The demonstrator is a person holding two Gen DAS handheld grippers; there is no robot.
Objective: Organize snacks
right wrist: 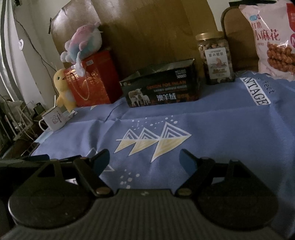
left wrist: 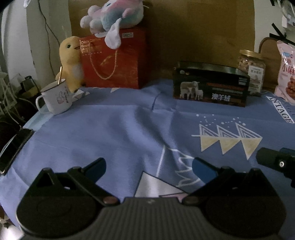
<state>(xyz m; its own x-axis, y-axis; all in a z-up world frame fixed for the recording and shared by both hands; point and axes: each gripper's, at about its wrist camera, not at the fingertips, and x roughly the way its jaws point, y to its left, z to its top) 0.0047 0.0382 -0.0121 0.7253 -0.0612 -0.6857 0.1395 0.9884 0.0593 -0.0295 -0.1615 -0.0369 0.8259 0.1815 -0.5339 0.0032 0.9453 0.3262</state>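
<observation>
A clear jar of nuts (left wrist: 252,71) (right wrist: 215,59) with a gold lid stands at the back right of the blue cloth. To its right leans a pink snack bag (left wrist: 285,72) (right wrist: 272,38). A black open-top box (left wrist: 210,86) (right wrist: 162,86) with sheep printed on it sits left of the jar. My left gripper (left wrist: 149,169) is open and empty, low over the cloth near the front. My right gripper (right wrist: 143,161) is also open and empty, hovering over the triangle print, well short of the box and jar. Part of the right gripper (left wrist: 276,161) shows at the right edge of the left wrist view.
A red gift bag (left wrist: 114,61) (right wrist: 92,79) stands at the back left with a pastel plush toy (left wrist: 114,16) (right wrist: 83,44) on top and a yellow plush (left wrist: 71,61) (right wrist: 61,88) beside it. A white mug (left wrist: 55,99) (right wrist: 53,120) sits near the table's left edge. A dark flat device (left wrist: 14,147) lies at the left edge.
</observation>
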